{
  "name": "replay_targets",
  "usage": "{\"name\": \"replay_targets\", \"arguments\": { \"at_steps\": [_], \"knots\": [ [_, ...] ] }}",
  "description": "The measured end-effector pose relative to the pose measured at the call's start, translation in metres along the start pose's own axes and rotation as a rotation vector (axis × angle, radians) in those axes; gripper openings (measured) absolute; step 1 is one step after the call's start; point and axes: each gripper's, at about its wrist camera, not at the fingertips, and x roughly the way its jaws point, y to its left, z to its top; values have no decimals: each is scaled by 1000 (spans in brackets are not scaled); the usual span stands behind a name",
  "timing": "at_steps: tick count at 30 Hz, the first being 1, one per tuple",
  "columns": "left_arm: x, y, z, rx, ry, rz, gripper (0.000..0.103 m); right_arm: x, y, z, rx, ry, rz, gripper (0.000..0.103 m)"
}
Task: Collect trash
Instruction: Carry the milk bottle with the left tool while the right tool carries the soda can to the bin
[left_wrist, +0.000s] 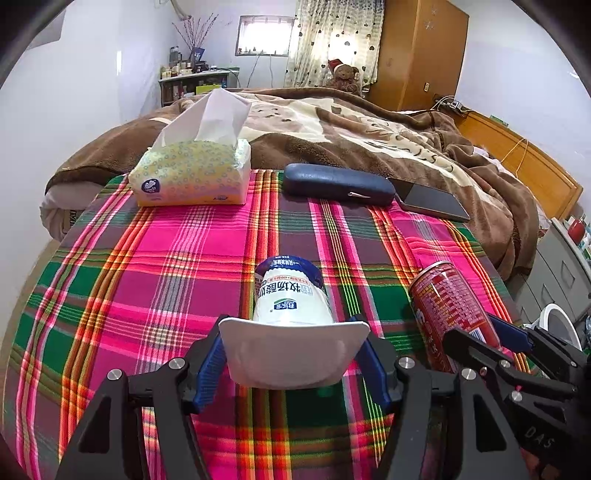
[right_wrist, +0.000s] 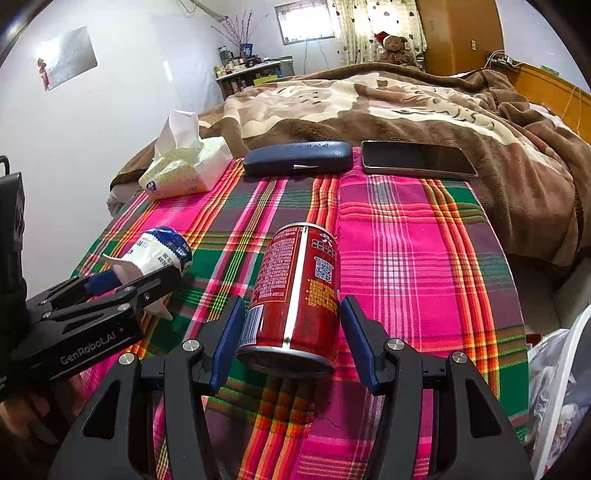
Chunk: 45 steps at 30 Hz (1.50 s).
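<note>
A white yogurt cup (left_wrist: 291, 302) with a blue printed label lies on its side on the plaid cloth (left_wrist: 147, 295). My left gripper (left_wrist: 291, 332) is shut on its wide rim, one blue pad pressing each side. The right wrist view shows the same cup (right_wrist: 159, 254) in the left gripper (right_wrist: 140, 277), at the left. A red drink can (right_wrist: 295, 280) lies with its base toward the camera, and my right gripper (right_wrist: 292, 302) is shut on it, pads against both sides. From the left wrist, the can (left_wrist: 447, 299) and right gripper (left_wrist: 487, 332) appear at the right.
At the far edge of the cloth lie a tissue pack (left_wrist: 192, 173), a dark glasses case (left_wrist: 338, 184) and a phone (left_wrist: 432, 201). A bed with a brown blanket (left_wrist: 369, 136) is behind. A white bin with a bag (right_wrist: 554, 369) stands at the right, below the table edge.
</note>
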Motion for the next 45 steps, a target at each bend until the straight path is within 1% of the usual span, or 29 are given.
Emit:
{"name": "replay_targets", "arguments": {
  "at_steps": [10,17,21,28,35,38,42,45],
  "knots": [
    [-31,-14,-6,22,-36,-26,64,-28,-8,-4,36,-68,2,53],
    [-51,-24,-11,31,-55,-41,64,-46,-11,-6,35,-105,-4,52],
    [-62,-30,-16,30,-63,-48,64,-55,-14,-8,39,-119,-10,52],
    [-78,-47,-22,58,-76,-64,64,-71,-24,-16,52,-139,-22,52],
    [-92,-64,-30,79,-86,-84,64,-80,-34,-23,63,-136,-33,51],
    [-96,-69,-32,83,-89,-85,64,-86,-38,-24,81,-153,-28,51],
    [-102,-78,-33,105,-94,-89,64,-95,-40,-24,73,-174,-39,51],
    [-106,-86,-33,110,-100,-104,64,-102,-45,-26,79,-184,-48,51]
  ]
}}
